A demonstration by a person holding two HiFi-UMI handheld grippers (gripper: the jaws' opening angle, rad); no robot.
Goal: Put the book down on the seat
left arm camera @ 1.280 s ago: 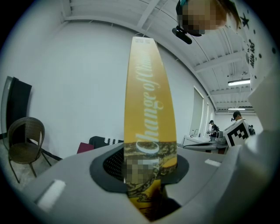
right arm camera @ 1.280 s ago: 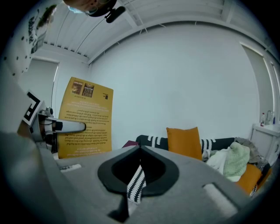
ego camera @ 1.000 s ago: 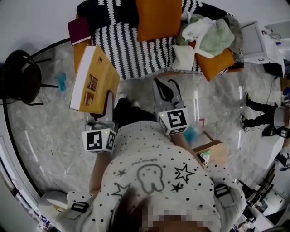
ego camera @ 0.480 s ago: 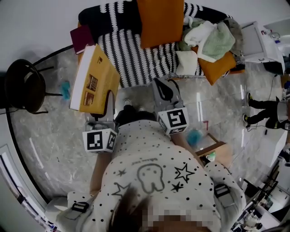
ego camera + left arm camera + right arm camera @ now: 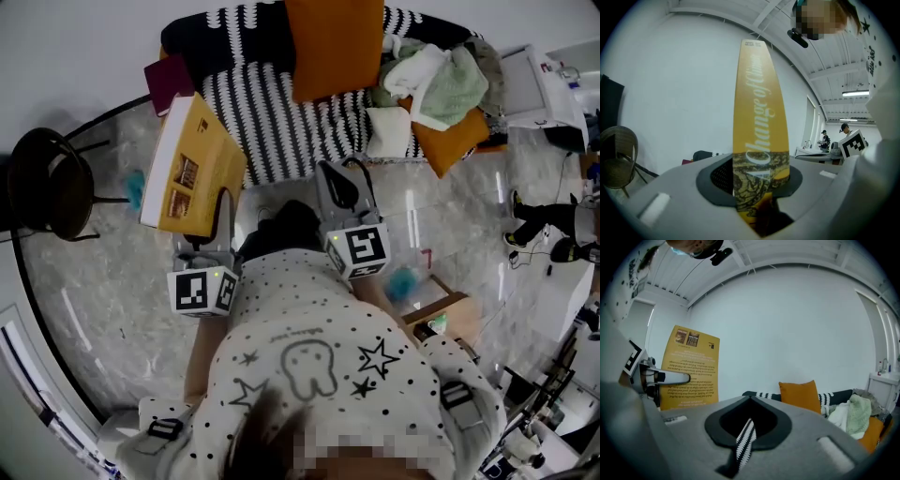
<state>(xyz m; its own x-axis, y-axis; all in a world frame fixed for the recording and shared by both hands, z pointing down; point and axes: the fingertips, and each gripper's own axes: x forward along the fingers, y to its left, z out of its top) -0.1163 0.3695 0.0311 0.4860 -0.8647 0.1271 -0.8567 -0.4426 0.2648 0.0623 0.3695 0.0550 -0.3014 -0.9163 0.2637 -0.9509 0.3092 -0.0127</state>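
My left tongs (image 5: 221, 214) pinch the yellow book (image 5: 190, 164) by its lower edge, so it stands tall with its long axis running up along the tongs. The striped sofa seat (image 5: 281, 112) lies farther off and to the right of the book. I judge the book must swing right and tip flat to land there. My right tongs (image 5: 335, 180) are nearer the seat, closed to a slit. Striped cloth shows in that slit, but I cannot tell whether it is nipped or only seen through.
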